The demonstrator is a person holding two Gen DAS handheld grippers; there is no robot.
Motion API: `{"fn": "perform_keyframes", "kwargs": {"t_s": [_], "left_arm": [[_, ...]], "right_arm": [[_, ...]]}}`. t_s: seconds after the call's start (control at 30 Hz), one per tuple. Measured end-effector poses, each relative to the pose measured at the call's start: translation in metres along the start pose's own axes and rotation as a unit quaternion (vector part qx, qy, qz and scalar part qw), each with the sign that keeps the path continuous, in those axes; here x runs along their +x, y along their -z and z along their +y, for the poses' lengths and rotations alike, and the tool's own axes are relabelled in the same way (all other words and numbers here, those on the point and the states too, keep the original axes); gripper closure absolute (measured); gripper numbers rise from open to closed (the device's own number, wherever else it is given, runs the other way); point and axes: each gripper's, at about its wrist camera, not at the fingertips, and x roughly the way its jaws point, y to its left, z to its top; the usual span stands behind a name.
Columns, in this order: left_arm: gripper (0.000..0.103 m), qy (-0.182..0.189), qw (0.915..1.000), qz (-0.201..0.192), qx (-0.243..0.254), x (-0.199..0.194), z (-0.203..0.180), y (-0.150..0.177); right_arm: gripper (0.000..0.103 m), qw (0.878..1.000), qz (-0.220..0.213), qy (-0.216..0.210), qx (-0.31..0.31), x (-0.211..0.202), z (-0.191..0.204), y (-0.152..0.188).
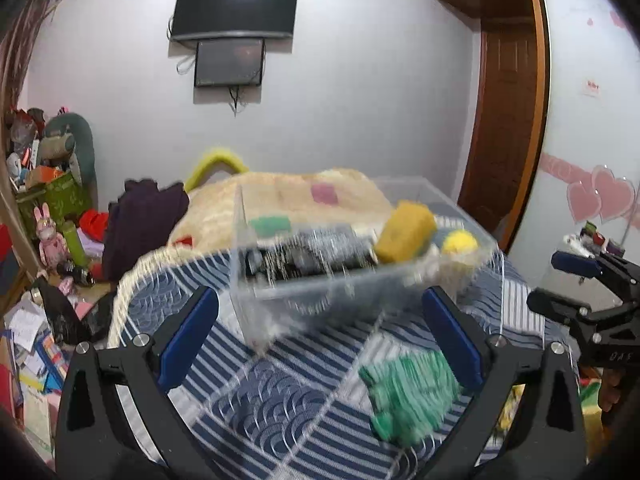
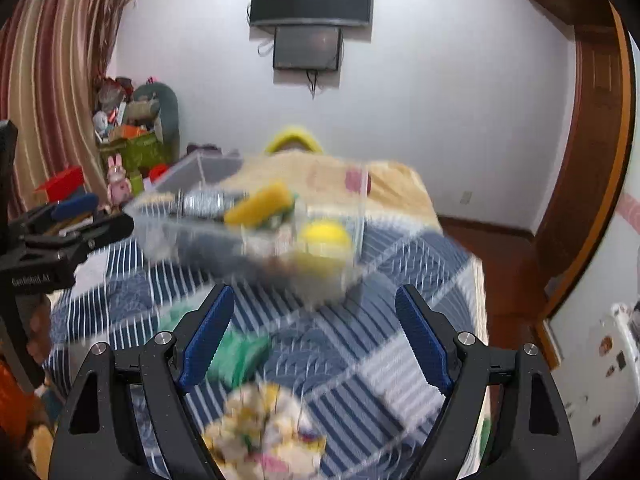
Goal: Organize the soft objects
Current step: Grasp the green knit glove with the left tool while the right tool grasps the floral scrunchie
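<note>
Clear bin (image 1: pixel 304 292) blocks the bedspread (image 1: pixel 280 400) ahead; green cloth (image 1: pixel 412 396) lies nearer, right.

The right gripper (image 2: pixel 314 330) hangs over the bed (image 2: pixel 400 280) with its blue pads (image 2: pixel 420 338) spread wide and nothing between them. A blurred floral cloth (image 2: pixel 266 432) lies just below, and a green cloth (image 2: pixel 236 354) is beside the left pad. Ahead stands a clear bin (image 2: pixel 192 216) holding a yellow sponge (image 2: pixel 258 204) and a yellow ball (image 2: pixel 326 238). The left gripper (image 2: pixel 92 220) reaches in from the left edge, near the bin's corner.
</note>
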Motion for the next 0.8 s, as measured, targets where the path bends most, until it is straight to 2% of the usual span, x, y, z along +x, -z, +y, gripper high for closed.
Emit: {"fn": "perform_keyframes", "kwargs": {"t_s": [0.17, 0.3, 0.47, 0.5, 0.57, 0.6, 0.63, 0.67, 0.7, 0.77, 0.8], "left_arm": [[0.0, 0.017, 0.9989, 0.044, -0.005, 0.008, -0.007, 0.024], [0.0, 0.031, 0.9958, 0.086, -0.005, 0.022, -0.017, 0.044], [0.0, 0.043, 0.9923, 0.116, -0.002, 0.038, -0.029, 0.056], [0.0, 0.045, 0.9917, 0.121, 0.0, 0.042, -0.033, 0.059], [0.002, 0.049, 0.99, 0.132, 0.01, 0.05, -0.041, 0.063], [0.005, 0.059, 0.9887, 0.137, 0.018, 0.052, -0.045, 0.065], [0.016, 0.063, 0.9881, 0.138, 0.025, 0.053, -0.049, 0.066], [0.022, 0.065, 0.9877, 0.138, 0.035, 0.053, -0.053, 0.067], [0.024, 0.066, 0.9874, 0.137, 0.044, 0.053, -0.057, 0.068], [0.042, 0.072, 0.9873, 0.132, 0.051, 0.052, -0.061, 0.07], [0.046, 0.078, 0.987, 0.13, 0.052, 0.051, -0.062, 0.07]], "right_arm": [[0.022, 0.998, 0.051, -0.024, 0.02, 0.012, 0.003, 0.031], [0.022, 0.996, 0.075, -0.04, 0.031, 0.021, 0.001, 0.047], [0.023, 0.994, 0.092, -0.054, 0.036, 0.025, 0.002, 0.055], [0.026, 0.992, 0.1, -0.062, 0.035, 0.028, 0.002, 0.057], [0.045, 0.991, 0.109, -0.071, 0.035, 0.029, 0.002, 0.058], [0.046, 0.991, 0.112, -0.072, 0.031, 0.03, 0.004, 0.06], [0.052, 0.992, 0.108, -0.067, 0.026, 0.029, 0.005, 0.06], [0.064, 0.992, 0.106, -0.069, 0.024, 0.028, 0.006, 0.06], [0.069, 0.991, 0.106, -0.074, 0.024, 0.027, 0.006, 0.06], [0.081, 0.991, 0.105, -0.076, 0.025, 0.027, 0.006, 0.06], [0.084, 0.991, 0.102, -0.076, 0.027, 0.026, 0.005, 0.06]]}}
